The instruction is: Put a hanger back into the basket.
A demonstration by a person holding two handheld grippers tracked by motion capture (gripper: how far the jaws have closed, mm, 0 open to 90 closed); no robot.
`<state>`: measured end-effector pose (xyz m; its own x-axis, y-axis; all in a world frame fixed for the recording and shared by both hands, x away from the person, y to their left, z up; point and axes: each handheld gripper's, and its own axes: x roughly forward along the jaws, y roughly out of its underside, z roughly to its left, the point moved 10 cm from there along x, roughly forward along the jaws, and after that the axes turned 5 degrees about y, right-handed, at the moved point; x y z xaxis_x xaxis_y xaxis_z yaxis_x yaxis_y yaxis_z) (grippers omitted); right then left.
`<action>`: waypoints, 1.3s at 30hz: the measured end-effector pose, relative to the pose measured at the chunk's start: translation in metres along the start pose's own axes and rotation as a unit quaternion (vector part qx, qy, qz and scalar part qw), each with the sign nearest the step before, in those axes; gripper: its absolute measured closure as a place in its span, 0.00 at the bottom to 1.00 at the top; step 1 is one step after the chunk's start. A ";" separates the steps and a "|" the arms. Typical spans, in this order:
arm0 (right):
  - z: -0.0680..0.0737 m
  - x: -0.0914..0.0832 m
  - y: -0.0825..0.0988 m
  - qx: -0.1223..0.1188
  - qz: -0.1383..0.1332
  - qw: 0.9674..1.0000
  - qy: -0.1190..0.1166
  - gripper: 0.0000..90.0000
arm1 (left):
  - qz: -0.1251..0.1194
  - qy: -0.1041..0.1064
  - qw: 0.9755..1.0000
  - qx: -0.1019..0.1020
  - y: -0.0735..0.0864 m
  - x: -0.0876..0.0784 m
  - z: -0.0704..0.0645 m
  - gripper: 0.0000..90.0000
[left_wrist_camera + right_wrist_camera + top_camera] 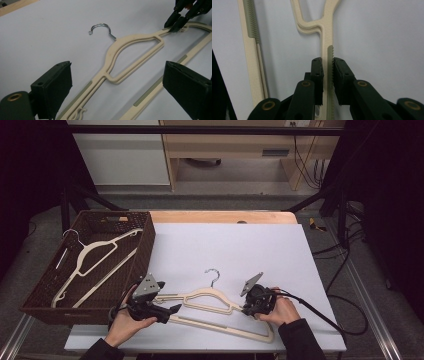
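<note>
White table sheet (235,245). Wicker basket (145,252), left edge, containing one hanger. Cream hanger (210,301), flat at the near edge: right gripper (327,72) clamped on its shoulder arm; left gripper (117,87) wide open above it.

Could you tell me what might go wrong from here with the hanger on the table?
The right tool grips only one thin shoulder arm of the hanger, so the hanger could twist or slip if lifted. The left tool stands open and holds nothing, so the far end would likely droop. The metal hook might catch on the basket rim.
</note>
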<state>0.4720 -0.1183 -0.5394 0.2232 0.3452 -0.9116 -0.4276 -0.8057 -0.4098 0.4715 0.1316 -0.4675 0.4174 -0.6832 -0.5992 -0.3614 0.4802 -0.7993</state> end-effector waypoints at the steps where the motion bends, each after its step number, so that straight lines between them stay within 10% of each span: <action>1: 0.000 -0.002 -0.001 0.006 -0.002 1.000 0.004 0.87 | 0.002 0.001 1.000 0.000 0.001 0.000 0.000 0.09; 28: -0.001 0.005 -0.003 0.000 -0.007 1.000 -0.002 0.88 | 0.009 0.005 1.000 -0.001 0.003 0.004 -0.001 0.09; 39: -0.002 -0.022 -0.009 -0.010 -0.046 0.999 0.022 0.88 | 0.020 0.015 1.000 -0.013 -0.018 0.027 0.001 0.10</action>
<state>0.4723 -0.1195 -0.5160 0.2988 0.3964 -0.8681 -0.3868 -0.7813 -0.4899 0.4898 0.1051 -0.4697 0.3762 -0.6803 -0.6290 -0.3984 0.4941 -0.7727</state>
